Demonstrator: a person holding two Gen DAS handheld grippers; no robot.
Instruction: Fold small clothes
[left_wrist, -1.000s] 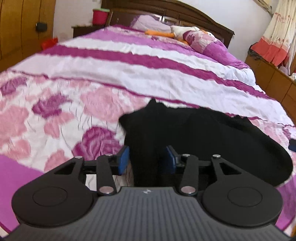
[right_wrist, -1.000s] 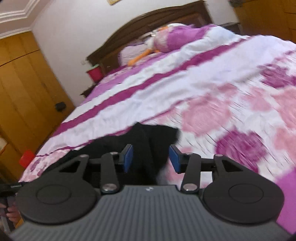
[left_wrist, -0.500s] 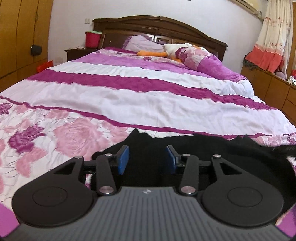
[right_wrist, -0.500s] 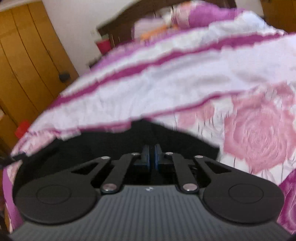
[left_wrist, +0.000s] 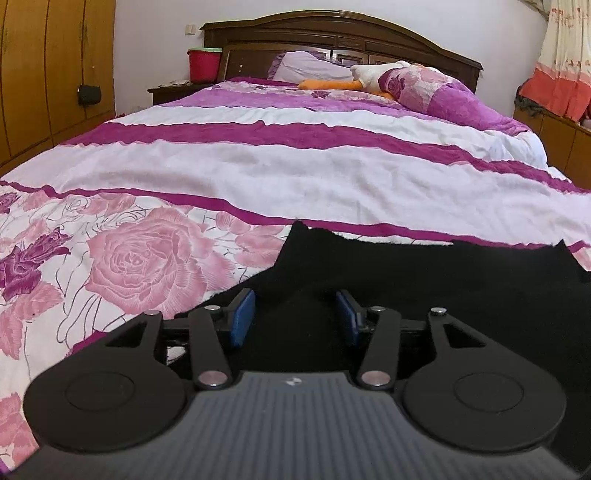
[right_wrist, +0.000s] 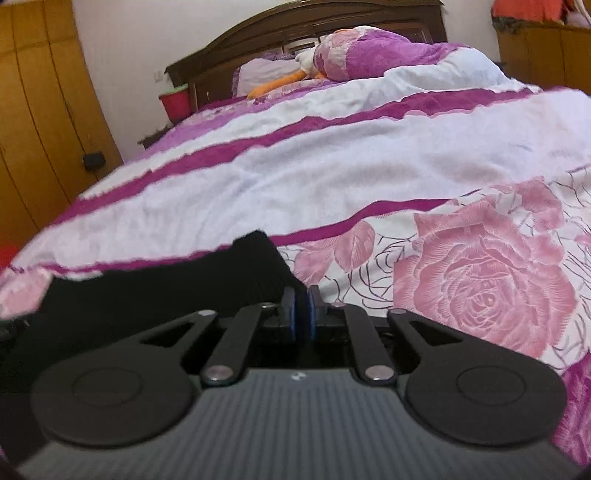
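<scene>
A black garment (left_wrist: 424, 273) lies spread on the near part of the floral bedspread (left_wrist: 147, 258). My left gripper (left_wrist: 295, 317) is open, its blue pads on either side of the garment's left edge, low over the cloth. In the right wrist view the same garment (right_wrist: 166, 291) lies to the left. My right gripper (right_wrist: 301, 314) is shut on the garment's right edge, the blue pads pressed together with black cloth between them.
The bed runs back to a dark wooden headboard (left_wrist: 332, 33) with pillows (left_wrist: 436, 92) and an orange and white plush toy (left_wrist: 351, 79). A red bucket (left_wrist: 203, 64) stands on a nightstand. Wooden wardrobes (left_wrist: 44, 74) line the left, a low cabinet (left_wrist: 554, 136) the right.
My right gripper closed on the garment's right edge and dropped lower. My left gripper stayed open and tilted down closer to the bed over the garment's left edge.
</scene>
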